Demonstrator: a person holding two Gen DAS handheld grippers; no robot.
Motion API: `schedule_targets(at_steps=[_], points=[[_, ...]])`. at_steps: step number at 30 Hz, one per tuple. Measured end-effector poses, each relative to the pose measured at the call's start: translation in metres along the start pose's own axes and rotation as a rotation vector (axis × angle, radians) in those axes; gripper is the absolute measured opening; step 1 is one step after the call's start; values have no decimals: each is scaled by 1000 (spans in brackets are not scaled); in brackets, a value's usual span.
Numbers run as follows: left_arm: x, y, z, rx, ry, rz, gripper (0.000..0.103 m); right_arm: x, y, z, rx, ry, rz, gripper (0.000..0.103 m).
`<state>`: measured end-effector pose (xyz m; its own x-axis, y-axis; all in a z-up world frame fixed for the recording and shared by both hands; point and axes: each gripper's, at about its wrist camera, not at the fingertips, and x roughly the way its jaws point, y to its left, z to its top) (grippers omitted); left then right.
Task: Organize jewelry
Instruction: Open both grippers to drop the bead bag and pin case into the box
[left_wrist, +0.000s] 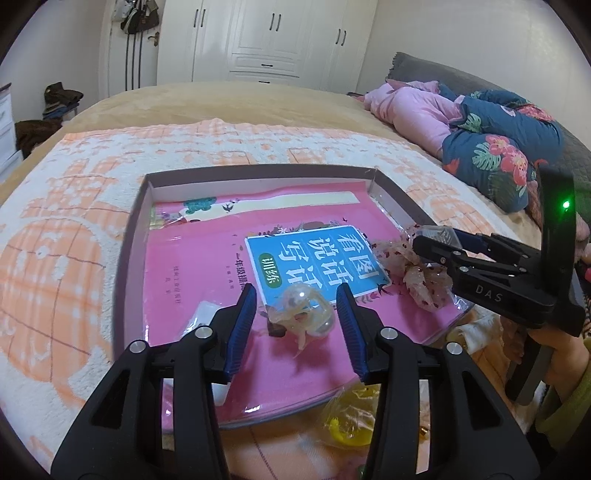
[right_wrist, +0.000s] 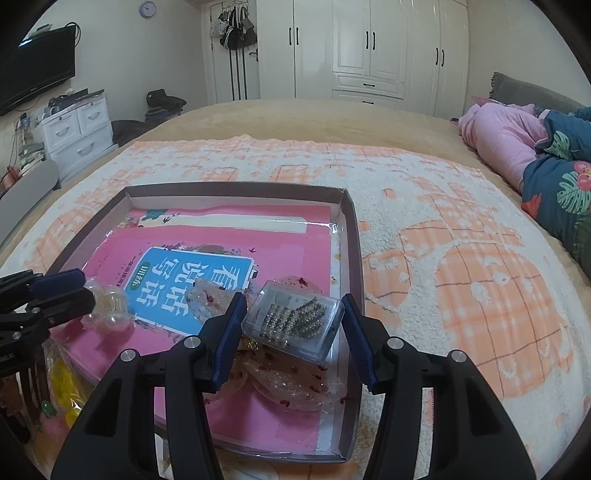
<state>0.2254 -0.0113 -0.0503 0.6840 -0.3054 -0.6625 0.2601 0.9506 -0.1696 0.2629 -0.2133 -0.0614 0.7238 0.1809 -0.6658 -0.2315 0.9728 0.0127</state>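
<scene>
A shallow box (right_wrist: 352, 236) lies on a towel (right_wrist: 461, 258) spread over a bed (right_wrist: 314, 114). Inside the box rests a book (right_wrist: 192, 280). Between the jaws of the left gripper (left_wrist: 295, 317), on the book, sits a clear hair clip (left_wrist: 306, 314). Between the jaws of the right gripper (right_wrist: 293, 328) sits a small clear case (right_wrist: 291, 321) of rhinestone pieces, resting on a sheer hair bow (right_wrist: 288, 380) that lies on the book. Behind the left jaws, nearer the person, a bag of small items (left_wrist: 347, 417) lies beside the box. Far ahead of both jaws stands a wardrobe (right_wrist: 369, 51); folded bedding (right_wrist: 554, 155) lies off to their right.
</scene>
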Motion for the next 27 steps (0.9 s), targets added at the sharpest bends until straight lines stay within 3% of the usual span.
schedule_targets(at_steps=[8, 16, 21, 27], points=[[-24, 3, -8, -24, -31, 42, 46, -7, -2, -3, 12, -16, 14, 63], [-43, 4, -7, -48, -68, 73, 50, -30, 0, -7, 6, -84, -1, 81], [-54, 2, -8, -54, -94, 79, 58, -50, 0, -10, 5, -145, -5, 92], [-64, -1, -10, -58, -120, 64, 71, -74, 6, -15, -13, -204, -17, 96]])
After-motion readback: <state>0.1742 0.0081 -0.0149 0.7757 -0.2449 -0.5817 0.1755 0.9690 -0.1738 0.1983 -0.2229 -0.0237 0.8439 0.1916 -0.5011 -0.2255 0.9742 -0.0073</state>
